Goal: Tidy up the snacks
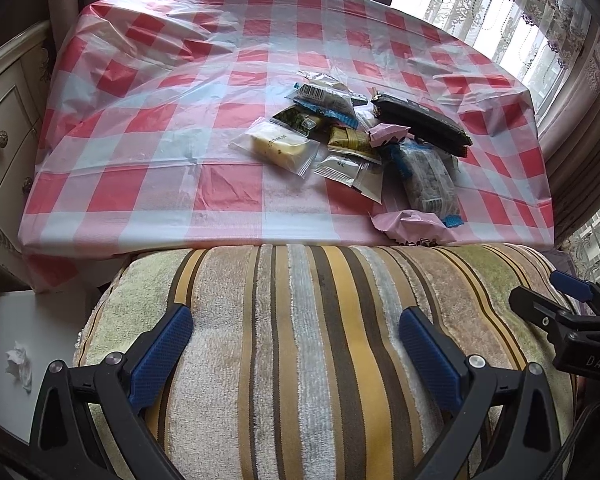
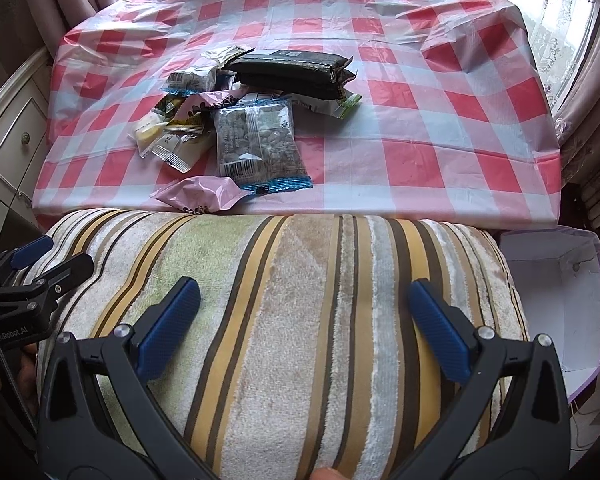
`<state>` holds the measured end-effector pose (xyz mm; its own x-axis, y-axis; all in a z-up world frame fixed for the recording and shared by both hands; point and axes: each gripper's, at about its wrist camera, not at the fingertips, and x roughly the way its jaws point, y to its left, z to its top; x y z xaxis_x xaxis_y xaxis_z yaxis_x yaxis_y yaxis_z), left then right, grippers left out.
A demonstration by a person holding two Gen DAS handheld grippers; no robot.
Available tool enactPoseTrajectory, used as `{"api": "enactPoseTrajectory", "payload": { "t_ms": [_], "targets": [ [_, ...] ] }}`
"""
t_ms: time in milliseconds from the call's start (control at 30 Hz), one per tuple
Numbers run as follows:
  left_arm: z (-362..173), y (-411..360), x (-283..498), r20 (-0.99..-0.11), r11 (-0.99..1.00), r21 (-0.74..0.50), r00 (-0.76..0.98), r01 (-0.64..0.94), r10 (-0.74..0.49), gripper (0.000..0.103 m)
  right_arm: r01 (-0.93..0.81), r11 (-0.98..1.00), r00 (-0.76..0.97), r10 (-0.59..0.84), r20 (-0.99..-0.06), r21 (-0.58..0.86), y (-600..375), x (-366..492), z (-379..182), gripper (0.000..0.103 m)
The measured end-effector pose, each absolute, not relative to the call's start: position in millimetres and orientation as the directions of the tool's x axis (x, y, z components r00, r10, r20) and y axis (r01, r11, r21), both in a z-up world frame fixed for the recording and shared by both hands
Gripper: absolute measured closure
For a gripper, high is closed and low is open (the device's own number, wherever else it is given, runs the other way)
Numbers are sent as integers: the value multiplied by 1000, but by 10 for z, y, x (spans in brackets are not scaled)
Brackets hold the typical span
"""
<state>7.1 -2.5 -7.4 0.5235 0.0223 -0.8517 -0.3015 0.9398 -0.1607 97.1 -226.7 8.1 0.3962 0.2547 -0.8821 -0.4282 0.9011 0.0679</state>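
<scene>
Both the left gripper and right gripper hover with jaws spread wide and empty; the snack pile lies on the bench well ahead of them. The packets look light, crinkly and slippery, best pinched by a sealed edge

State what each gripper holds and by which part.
Nothing is held. The left gripper and the right gripper are both open over the striped cushion.
</scene>
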Motion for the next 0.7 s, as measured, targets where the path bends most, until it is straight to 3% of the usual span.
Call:
{"api": "enactPoseTrajectory", "payload": {
  "t_ms": [700],
  "targets": [
    [-75,-18,85,-851,939,-165,525,-302,19,0,-428,901,396,259,-881,72,-2279,962,80,0]
  ]
}}
